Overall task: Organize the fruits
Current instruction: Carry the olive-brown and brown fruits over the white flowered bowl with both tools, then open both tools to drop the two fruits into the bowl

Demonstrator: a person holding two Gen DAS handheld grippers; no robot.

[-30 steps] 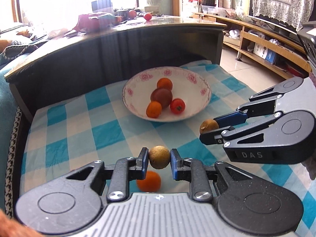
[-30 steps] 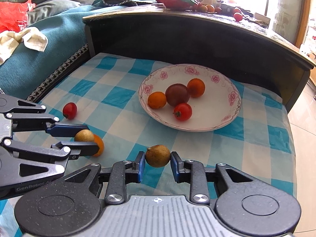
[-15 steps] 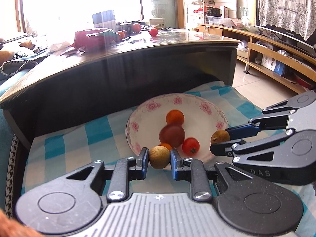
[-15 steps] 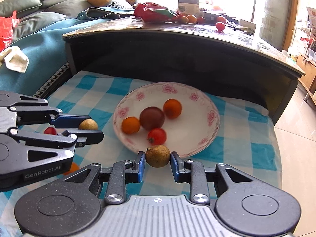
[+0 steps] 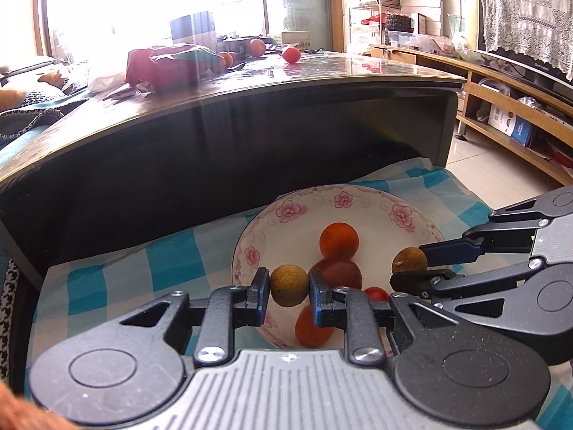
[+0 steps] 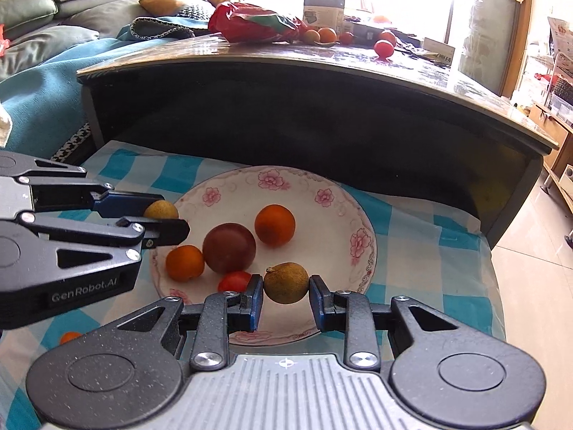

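A white floral plate (image 5: 358,202) (image 6: 361,215) sits on the blue-checked cloth. It holds two orange fruits (image 6: 274,224) (image 6: 184,263), a dark red fruit (image 6: 229,248) and a small red tomato (image 6: 234,281). My left gripper (image 5: 289,285) is shut on a brown longan (image 5: 289,285) above the plate's near left rim; it also shows in the right wrist view (image 6: 161,210). My right gripper (image 6: 285,283) is shut on another brown longan (image 6: 285,282) above the plate's near right part; it also shows in the left wrist view (image 5: 409,261).
A dark low table (image 6: 304,71) rises just behind the plate, with loose fruit and a red bag (image 6: 250,23) on top. A small orange fruit (image 6: 70,337) lies on the cloth at lower left. Sofa at left, tiled floor at right.
Both grippers have moved forward with their longans, from above the cloth to above the plate's near side. The plate now looks closer and larger.
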